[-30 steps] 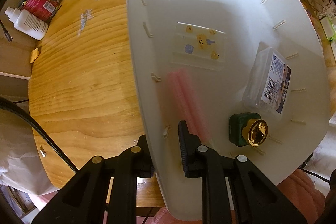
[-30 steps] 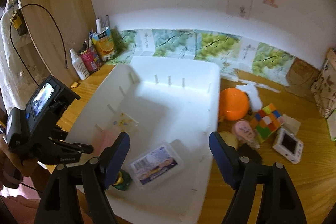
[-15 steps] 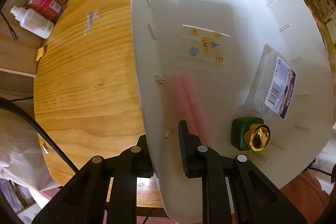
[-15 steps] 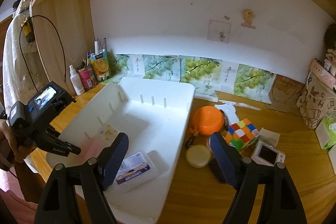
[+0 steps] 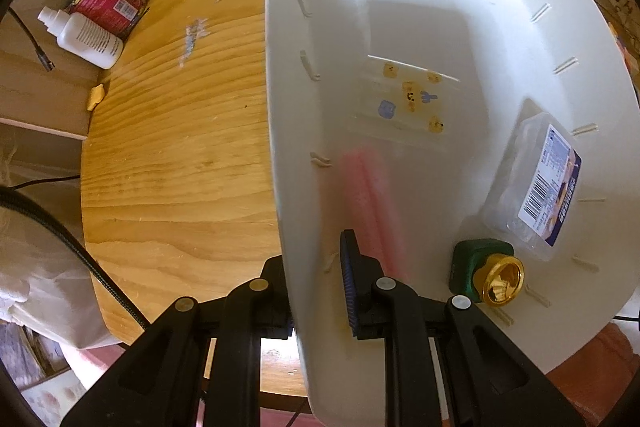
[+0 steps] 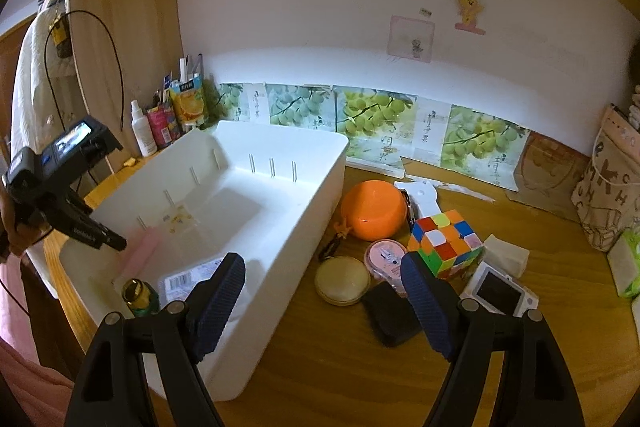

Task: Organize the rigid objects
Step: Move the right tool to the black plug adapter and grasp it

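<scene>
My left gripper (image 5: pixel 314 291) points down and is shut on the left wall of the white bin (image 5: pixel 280 131); it also shows at the bin's near left corner (image 6: pixel 116 243). In the bin lie a green bottle with a gold cap (image 5: pixel 486 277), a clear labelled box (image 5: pixel 536 187), a clear sticker case (image 5: pixel 408 99) and a blurred pink item (image 5: pixel 372 207). My right gripper (image 6: pixel 320 279) hangs open and empty above the desk, just right of the bin (image 6: pixel 280 227). Beyond it lie a cream round compact (image 6: pixel 342 281), a pink tin (image 6: pixel 386 257), a black pouch (image 6: pixel 394 311), a colour cube (image 6: pixel 446 239) and an orange round case (image 6: pixel 372 211).
A small white device with a screen (image 6: pixel 496 289) and a white block (image 6: pixel 506 253) lie right of the cube. A spray bottle (image 6: pixel 142 131), a red can (image 6: pixel 162 127) and a juice carton (image 6: pixel 190 103) stand at the back left. A printed bag (image 6: pixel 608 195) stands far right.
My right gripper has pulled back and swung to the right, so the bin has slid left in its view and the desk items now sit between its fingers. The left gripper keeps its hold.
</scene>
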A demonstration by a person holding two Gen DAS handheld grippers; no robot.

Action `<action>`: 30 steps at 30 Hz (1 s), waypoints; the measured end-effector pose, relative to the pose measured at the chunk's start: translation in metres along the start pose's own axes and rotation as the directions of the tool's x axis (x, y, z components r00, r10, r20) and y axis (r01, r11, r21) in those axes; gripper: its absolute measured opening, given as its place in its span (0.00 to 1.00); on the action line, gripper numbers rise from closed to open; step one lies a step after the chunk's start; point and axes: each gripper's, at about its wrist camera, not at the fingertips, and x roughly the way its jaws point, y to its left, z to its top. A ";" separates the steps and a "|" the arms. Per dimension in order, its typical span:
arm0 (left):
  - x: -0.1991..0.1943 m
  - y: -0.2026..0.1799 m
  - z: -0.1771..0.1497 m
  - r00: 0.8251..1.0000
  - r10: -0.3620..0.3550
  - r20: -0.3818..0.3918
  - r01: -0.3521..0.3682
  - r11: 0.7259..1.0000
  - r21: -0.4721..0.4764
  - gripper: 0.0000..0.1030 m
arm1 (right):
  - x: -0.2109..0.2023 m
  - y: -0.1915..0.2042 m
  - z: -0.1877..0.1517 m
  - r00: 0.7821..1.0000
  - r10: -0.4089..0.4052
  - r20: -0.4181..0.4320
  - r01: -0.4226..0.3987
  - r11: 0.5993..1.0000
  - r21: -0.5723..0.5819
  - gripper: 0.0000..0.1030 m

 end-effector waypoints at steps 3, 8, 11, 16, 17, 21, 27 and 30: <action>0.001 -0.003 0.002 1.000 0.012 -0.007 -0.012 1.000 -0.015 0.19 | 0.010 -0.009 -0.002 1.000 0.003 -0.022 -0.003 1.000 -0.016 0.78; 0.003 -0.005 0.006 0.999 0.027 -0.023 -0.028 0.999 -0.037 0.19 | 0.028 -0.023 -0.011 0.996 0.006 -0.092 -0.009 0.999 -0.032 0.78; 0.007 0.002 0.012 0.999 0.028 -0.031 -0.030 0.998 -0.062 0.19 | 0.040 -0.030 -0.019 0.991 0.011 -0.136 -0.016 0.999 -0.036 0.78; 0.011 0.007 0.016 0.998 0.040 -0.047 -0.044 0.996 -0.077 0.19 | 0.059 -0.041 -0.029 0.981 0.012 -0.194 -0.020 0.999 -0.040 0.78; 0.012 0.008 0.017 0.998 0.041 -0.051 -0.045 0.996 -0.080 0.19 | 0.063 -0.043 -0.031 0.980 0.010 -0.201 -0.019 0.999 -0.042 0.78; 0.017 0.010 0.018 0.996 0.051 -0.067 -0.057 0.994 -0.093 0.19 | 0.075 -0.053 -0.035 0.973 0.001 -0.231 -0.008 0.999 -0.031 0.78; 0.027 0.013 0.020 0.995 0.045 -0.088 -0.055 0.992 -0.111 0.19 | 0.087 -0.064 -0.039 0.967 0.009 -0.256 -0.012 1.000 -0.010 0.78; 0.029 0.010 0.022 0.994 0.053 -0.093 -0.063 0.992 -0.110 0.19 | 0.092 -0.066 -0.040 0.963 0.013 -0.269 -0.014 1.000 -0.004 0.78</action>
